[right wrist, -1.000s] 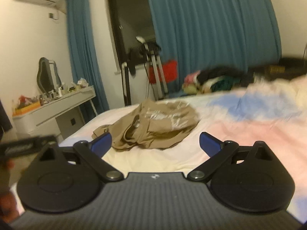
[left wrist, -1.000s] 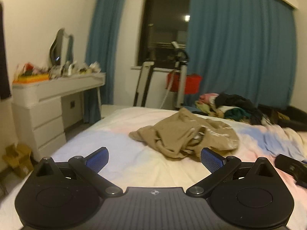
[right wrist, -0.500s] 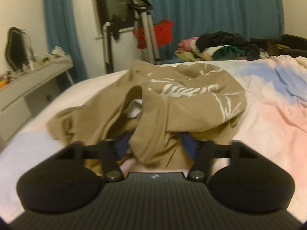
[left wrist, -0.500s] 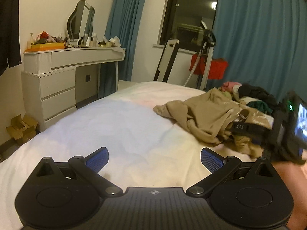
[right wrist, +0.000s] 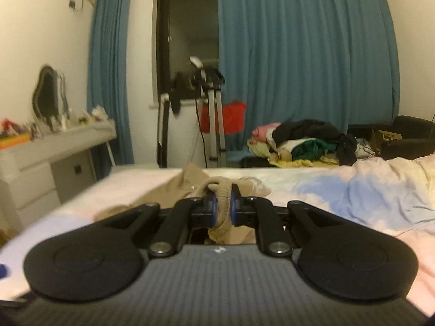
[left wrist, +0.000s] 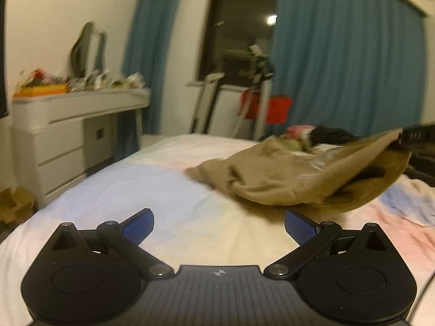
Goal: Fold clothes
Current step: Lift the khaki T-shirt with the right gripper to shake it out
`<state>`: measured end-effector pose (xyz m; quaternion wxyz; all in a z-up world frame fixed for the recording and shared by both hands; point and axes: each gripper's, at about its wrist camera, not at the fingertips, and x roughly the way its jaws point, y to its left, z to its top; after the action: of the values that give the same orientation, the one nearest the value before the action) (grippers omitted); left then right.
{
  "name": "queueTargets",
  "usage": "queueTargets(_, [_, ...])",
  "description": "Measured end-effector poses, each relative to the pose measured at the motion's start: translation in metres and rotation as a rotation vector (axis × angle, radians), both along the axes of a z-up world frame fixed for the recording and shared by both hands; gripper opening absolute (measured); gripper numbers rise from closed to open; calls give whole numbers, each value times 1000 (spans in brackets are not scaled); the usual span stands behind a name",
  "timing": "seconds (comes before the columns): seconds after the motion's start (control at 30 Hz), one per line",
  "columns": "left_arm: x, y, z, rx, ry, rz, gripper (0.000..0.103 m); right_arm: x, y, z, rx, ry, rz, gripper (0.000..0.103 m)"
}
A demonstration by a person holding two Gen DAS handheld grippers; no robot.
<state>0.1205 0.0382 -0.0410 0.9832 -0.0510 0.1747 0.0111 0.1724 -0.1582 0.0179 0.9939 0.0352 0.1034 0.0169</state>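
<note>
A crumpled tan garment (left wrist: 285,179) lies on the pastel bedsheet (left wrist: 176,203), right of centre in the left wrist view. Its right edge is pulled up and out toward the frame's right side, where part of my right gripper (left wrist: 416,135) holds it. In the right wrist view my right gripper (right wrist: 223,207) has its jaws closing, and the blue pads pinch a ribbed fold of the tan garment (right wrist: 217,187). My left gripper (left wrist: 218,225) hovers open over bare sheet, in front of and left of the garment, with nothing between its fingers.
A white dresser (left wrist: 70,125) with a mirror and clutter stands left of the bed. A heap of other clothes (right wrist: 299,141) lies at the far end. A tripod (right wrist: 212,114) and a red item (right wrist: 225,116) stand by the window. Blue curtains hang behind.
My right gripper reached the tan garment, closed on a fold of it and drew its edge up and to the right. My left gripper stayed open and sank a little.
</note>
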Motion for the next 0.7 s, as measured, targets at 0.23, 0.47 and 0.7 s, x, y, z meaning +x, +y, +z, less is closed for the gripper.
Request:
queueTargets(0.23, [-51, -52, 14, 109, -91, -183, 103, -105, -19, 46, 24, -73, 88, 12])
queueTargets(0.47, [-106, -109, 13, 237, -160, -292, 103, -188, -36, 46, 62, -91, 167, 12])
queueTargets(0.7, [-85, -153, -19, 352, -155, -239, 103, -195, -65, 21, 184, -35, 153, 13])
